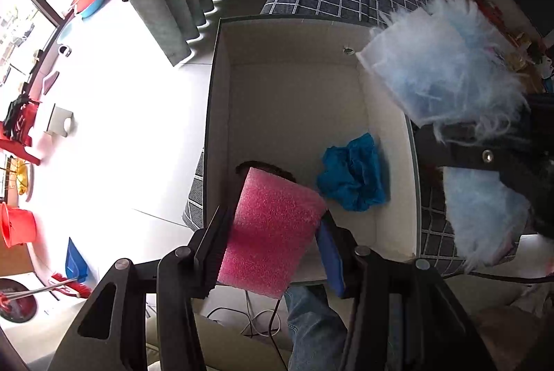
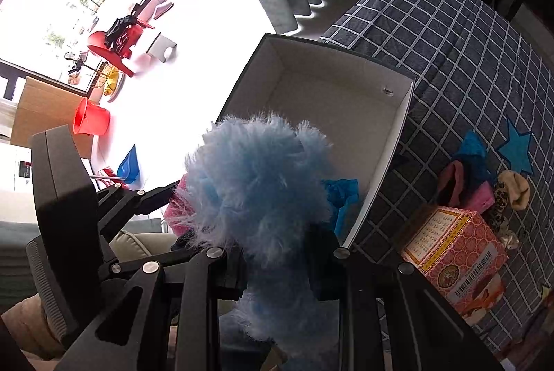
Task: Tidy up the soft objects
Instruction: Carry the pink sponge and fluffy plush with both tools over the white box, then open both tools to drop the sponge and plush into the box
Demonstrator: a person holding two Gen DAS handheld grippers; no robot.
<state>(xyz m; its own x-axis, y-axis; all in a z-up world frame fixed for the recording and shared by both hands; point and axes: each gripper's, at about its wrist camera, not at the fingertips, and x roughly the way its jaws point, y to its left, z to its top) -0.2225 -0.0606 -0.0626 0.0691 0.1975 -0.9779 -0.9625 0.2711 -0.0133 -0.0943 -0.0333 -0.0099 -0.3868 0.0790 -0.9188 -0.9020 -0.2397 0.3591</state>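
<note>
Soft objects are in both grippers, held over the open white cardboard box (image 1: 297, 101) at centre frame in the left wrist view. The left gripper (image 1: 277, 243) clamps a pink foam sponge block (image 1: 273, 232) between its jaws at lower centre; the block hides a dark brown item behind its top edge that cannot be made out. Inside the box lies a crumpled blue cloth (image 1: 353, 177) against the right wall. At the right edge, the fluffy light-blue fur piece (image 1: 446, 73) partly covers the right gripper (image 1: 484, 156), whose fingers are mostly buried in fur.

In the right wrist view, the right gripper (image 2: 277, 263) grips the fur piece (image 2: 259, 177) at centre, blocking most of the box's (image 2: 398, 142) near half; only a corner of the blue cloth (image 2: 341, 194) and a sliver of pink sponge (image 2: 176, 215) show. At lower right, on the navy checked bedspread (image 2: 450, 42), stands a pink patterned carton (image 2: 460, 260) with a barcode and print too small to read.
</note>
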